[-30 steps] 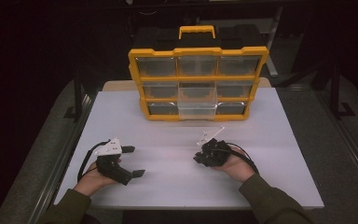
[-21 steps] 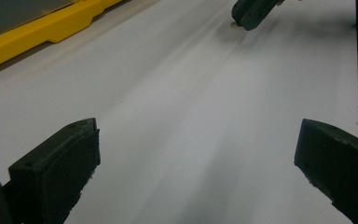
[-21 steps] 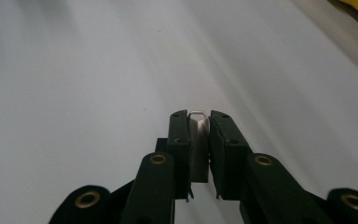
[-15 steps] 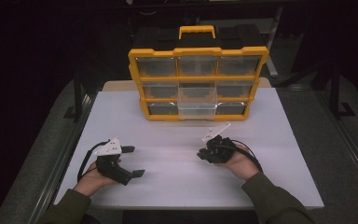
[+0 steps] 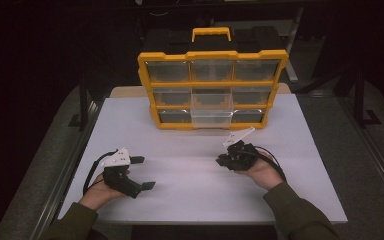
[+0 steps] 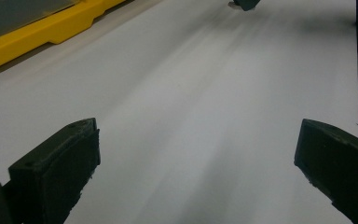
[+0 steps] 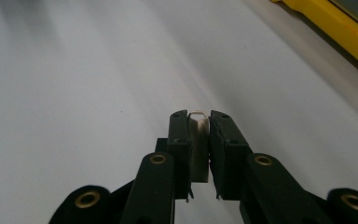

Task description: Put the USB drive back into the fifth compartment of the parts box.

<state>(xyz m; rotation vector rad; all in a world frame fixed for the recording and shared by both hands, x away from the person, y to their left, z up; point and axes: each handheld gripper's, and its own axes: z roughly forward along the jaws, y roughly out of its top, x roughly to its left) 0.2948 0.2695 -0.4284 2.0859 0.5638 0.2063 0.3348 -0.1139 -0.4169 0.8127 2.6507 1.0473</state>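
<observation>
A yellow organizer point(image 5: 212, 90) with clear drawers stands at the back of the white tabletop point(image 5: 190, 200); a middle drawer point(image 5: 211, 118) in its bottom row sticks out a little. My right gripper point(image 5: 221, 161) lies low in front of it, to the right, and is shut on a small pale piece. In the right gripper view that piece point(image 7: 198, 144) sits pinched between the jaws of the right gripper point(image 7: 198, 116), with a thin metal edge at its top. At the front left my left gripper point(image 5: 143, 173) is open just above the tabletop, nothing between its jaws in the left gripper view point(image 6: 196, 154).
The organizer's yellow base point(image 6: 42, 28) runs along the upper left of the left gripper view and crosses the top right of the right gripper view point(image 7: 340, 28). Dark floor and metal frames surround the table. Cables trail from both grippers.
My right gripper has shifted a little to the right, still holding the small piece. The left gripper has stayed put.
</observation>
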